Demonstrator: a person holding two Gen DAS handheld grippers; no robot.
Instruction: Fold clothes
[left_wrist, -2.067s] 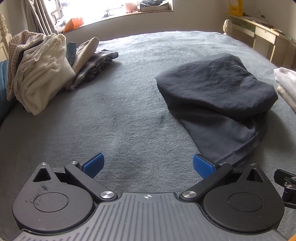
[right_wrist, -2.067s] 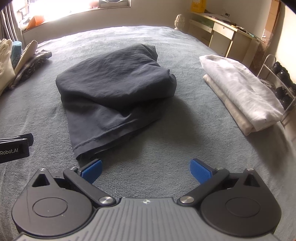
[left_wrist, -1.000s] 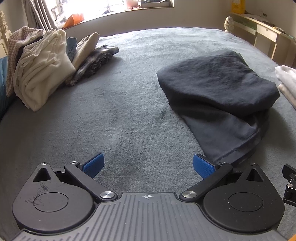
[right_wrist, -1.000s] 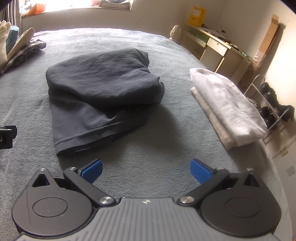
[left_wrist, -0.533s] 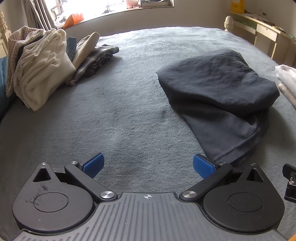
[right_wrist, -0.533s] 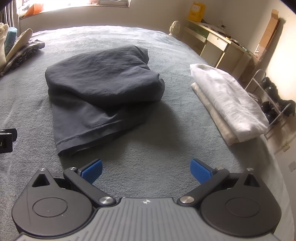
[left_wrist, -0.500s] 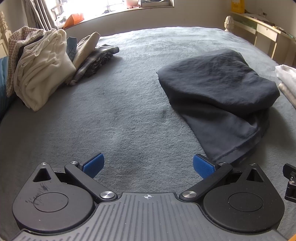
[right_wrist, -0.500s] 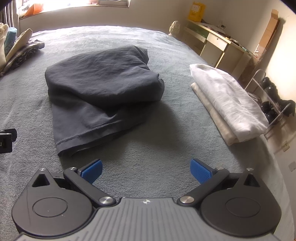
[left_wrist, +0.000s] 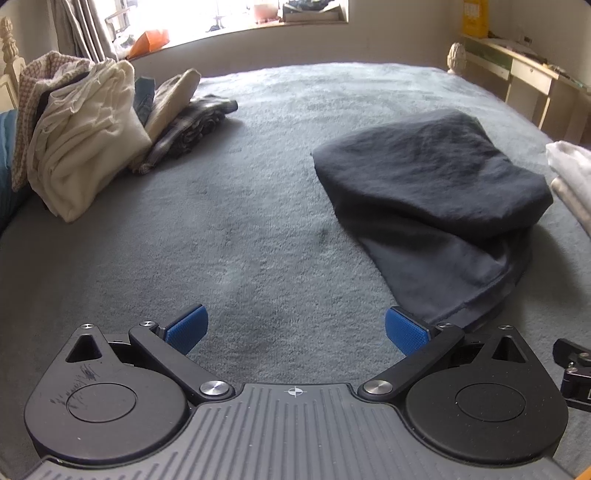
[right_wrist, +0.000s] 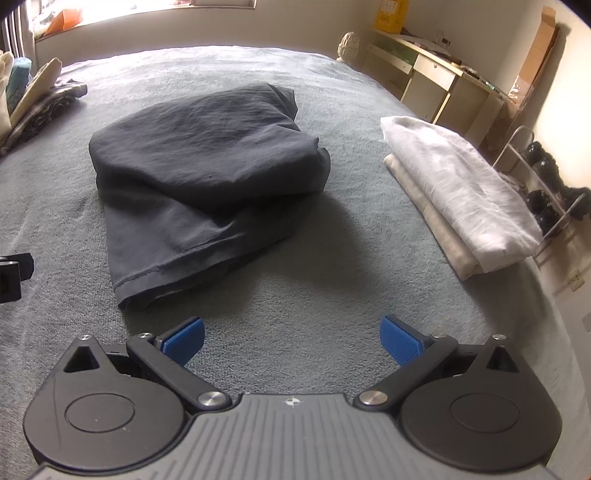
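We work over a bed covered by a grey blanket (left_wrist: 258, 229), which fills most of both views. On it lies the dark garment (right_wrist: 207, 162), loosely doubled over: an upper, bulkier layer rests on a flatter lower layer whose stitched hem (right_wrist: 173, 264) faces us. In the left wrist view the same garment (left_wrist: 432, 184) sits to the right of centre, its hem corner just beyond our right fingertip pad.

At the far left of the bed we see a pile of unfolded clothes (left_wrist: 85, 158), cream fabric on top, with a plaid piece (left_wrist: 192, 125) trailing off its near side. To the right of the dark garment, well apart from it, rests a folded white stack (right_wrist: 458, 192) near the bed edge. Beyond the bed stand a wooden desk (right_wrist: 443, 77) and a wire rack (right_wrist: 546, 192) holding dark items.

Our left gripper (left_wrist: 295, 328) hovers low over bare blanket, jaws spread wide, nothing between the blue pads (left_wrist: 186, 328). Our right gripper (right_wrist: 291, 334) is likewise spread wide and empty, positioned just short of the garment's hem, not touching it.
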